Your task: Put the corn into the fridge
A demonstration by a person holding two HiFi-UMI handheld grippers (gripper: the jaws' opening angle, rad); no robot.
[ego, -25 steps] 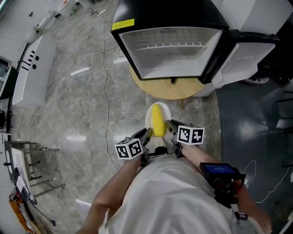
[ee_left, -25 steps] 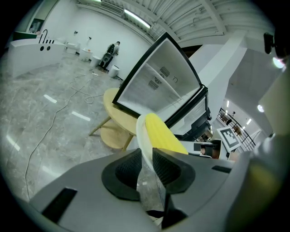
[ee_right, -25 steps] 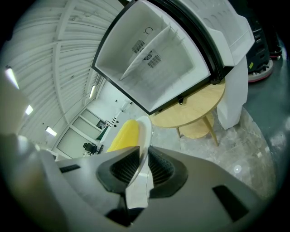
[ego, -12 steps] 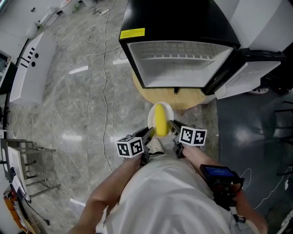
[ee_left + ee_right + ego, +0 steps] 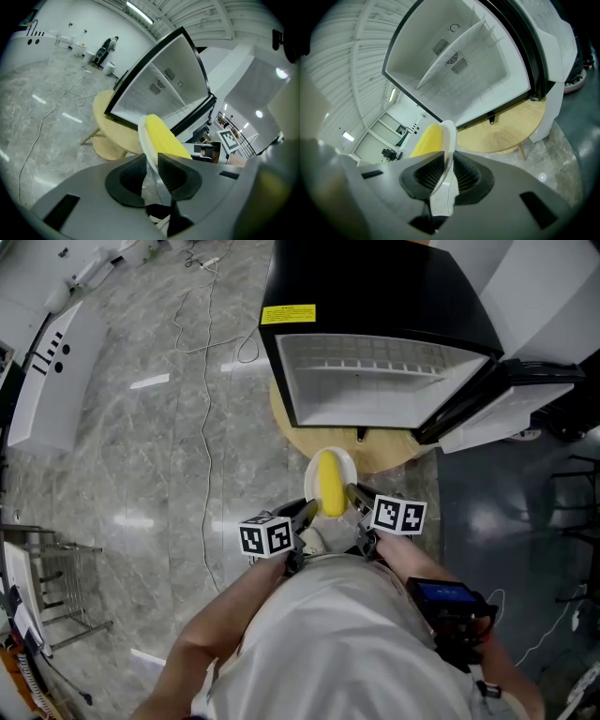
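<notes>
Item one, the grey marbled floor (image 5: 141,427), takes up most of the head view, and a thin cable (image 5: 208,427) trails across it. Item two, the black fridge (image 5: 375,296), stands with its door (image 5: 506,413) swung wide to the right, so that we see a white interior with one shelf (image 5: 375,367) running across it. Item three, the round wooden counter (image 5: 389,448), carries the fridge and juts out beneath its open front. Item four, our own white shirt (image 5: 347,643), fills the lower middle of that view, and a black device (image 5: 450,601) is strapped to the right forearm. Item five, the white plate (image 5: 345,465), hangs in the air just short of the counter's near edge, below the fridge opening. Item six, the left gripper (image 5: 150,161), has its jaws clamped on the plate's left rim, the pads pressing either face. Item seven, the right gripper (image 5: 447,168), is closed the same way on the opposite rim, so the plate is borne between the two. Item eight, the corn (image 5: 328,488), a yellow cob, lies lengthwise on the plate, pointing toward the fridge and outside it. Item nine, a yellow label (image 5: 288,314), sits on the fridge's top near its front left corner.
</notes>
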